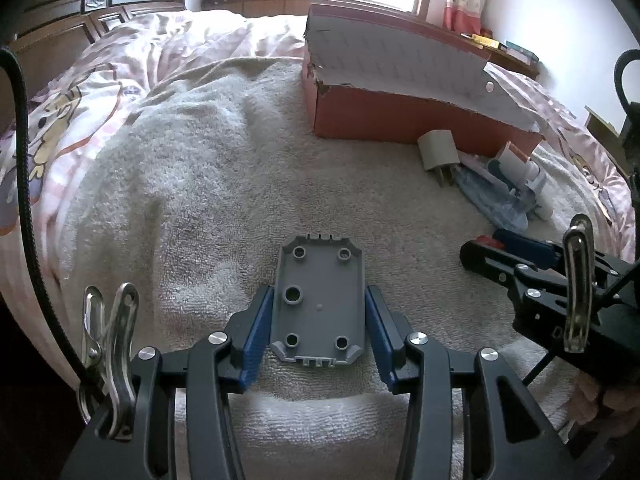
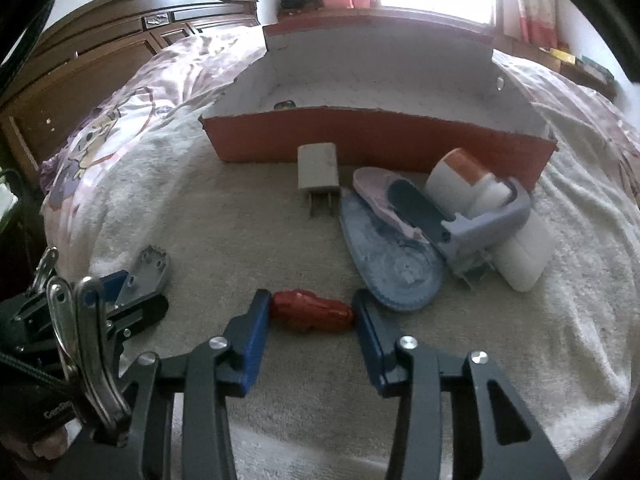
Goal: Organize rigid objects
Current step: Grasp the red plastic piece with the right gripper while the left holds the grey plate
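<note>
Lettering "Can" on a black strap [image 2: 56, 414], remainder too blurred.

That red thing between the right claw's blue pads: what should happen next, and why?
Probably lift it toward the cardboard box. The right claw has its pads against both ends of the red piece, which still lies on the towel; the box stands open behind.

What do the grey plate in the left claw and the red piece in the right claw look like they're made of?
Grey plate: likely moulded plastic, matte, judging by its round bosses and notched ends. Red piece: probably glossy hard plastic, since highlights show on its rounded surface; it is too blurred to be sure.
</note>
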Available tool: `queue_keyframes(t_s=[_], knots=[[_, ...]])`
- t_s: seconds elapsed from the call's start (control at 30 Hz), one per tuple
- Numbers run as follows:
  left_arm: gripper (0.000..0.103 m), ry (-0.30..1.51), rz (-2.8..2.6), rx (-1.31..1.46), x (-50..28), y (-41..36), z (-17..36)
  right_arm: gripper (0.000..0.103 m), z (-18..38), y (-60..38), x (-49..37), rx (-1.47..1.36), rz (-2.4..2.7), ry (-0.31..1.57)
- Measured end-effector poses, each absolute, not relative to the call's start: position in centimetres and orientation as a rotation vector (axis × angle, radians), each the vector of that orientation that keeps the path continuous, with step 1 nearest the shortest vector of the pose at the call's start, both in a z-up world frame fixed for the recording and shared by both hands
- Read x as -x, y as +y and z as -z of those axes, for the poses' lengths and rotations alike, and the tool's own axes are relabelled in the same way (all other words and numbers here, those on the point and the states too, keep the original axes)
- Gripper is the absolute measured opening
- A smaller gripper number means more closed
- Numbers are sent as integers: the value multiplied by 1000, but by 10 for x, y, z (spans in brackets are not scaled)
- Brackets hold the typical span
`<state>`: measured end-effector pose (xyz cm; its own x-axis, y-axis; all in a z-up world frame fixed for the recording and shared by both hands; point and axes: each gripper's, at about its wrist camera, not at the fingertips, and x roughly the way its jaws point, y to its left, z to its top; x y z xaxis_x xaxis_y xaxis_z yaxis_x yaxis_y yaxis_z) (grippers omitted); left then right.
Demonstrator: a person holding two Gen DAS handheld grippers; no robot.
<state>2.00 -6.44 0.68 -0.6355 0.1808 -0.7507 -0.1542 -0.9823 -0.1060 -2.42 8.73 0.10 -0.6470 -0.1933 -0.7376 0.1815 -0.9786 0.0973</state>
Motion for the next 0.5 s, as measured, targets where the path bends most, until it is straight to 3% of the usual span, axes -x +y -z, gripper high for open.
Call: queue_keyframes(t_s=[0.5], knots=[[46, -63, -2669, 1198, -27, -55, -26, 44, -19, 110, 1, -1110, 2631, -66]])
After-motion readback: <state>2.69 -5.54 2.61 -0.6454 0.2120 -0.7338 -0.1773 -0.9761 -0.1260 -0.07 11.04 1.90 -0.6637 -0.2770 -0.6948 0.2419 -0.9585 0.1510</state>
